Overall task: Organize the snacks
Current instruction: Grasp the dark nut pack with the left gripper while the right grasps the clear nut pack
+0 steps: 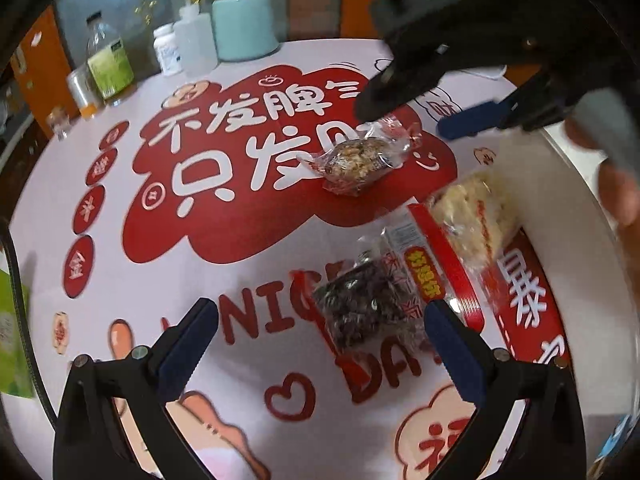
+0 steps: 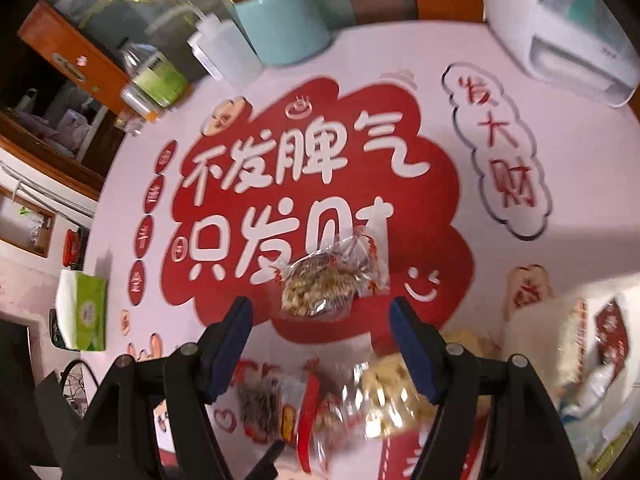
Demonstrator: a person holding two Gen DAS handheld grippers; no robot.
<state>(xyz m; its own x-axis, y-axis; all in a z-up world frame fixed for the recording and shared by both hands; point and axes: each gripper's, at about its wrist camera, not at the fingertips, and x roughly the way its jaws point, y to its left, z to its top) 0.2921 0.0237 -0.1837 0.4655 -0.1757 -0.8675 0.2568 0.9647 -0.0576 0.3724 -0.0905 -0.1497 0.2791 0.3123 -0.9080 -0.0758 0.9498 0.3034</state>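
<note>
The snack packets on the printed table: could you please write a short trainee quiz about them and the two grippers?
1. True or false: the right gripper is closed on the nut snack packet.
2. Which packet lies between the left gripper's open fingers? A. dark seed packet B. pale puffed packet C. nut snack packet
3. Fill in: at the table's far edge, beside the squeeze bottle, stands a pale ____ canister.

Key: 1 false, its jaws are open and apart from it; 2 A; 3 blue.
</note>
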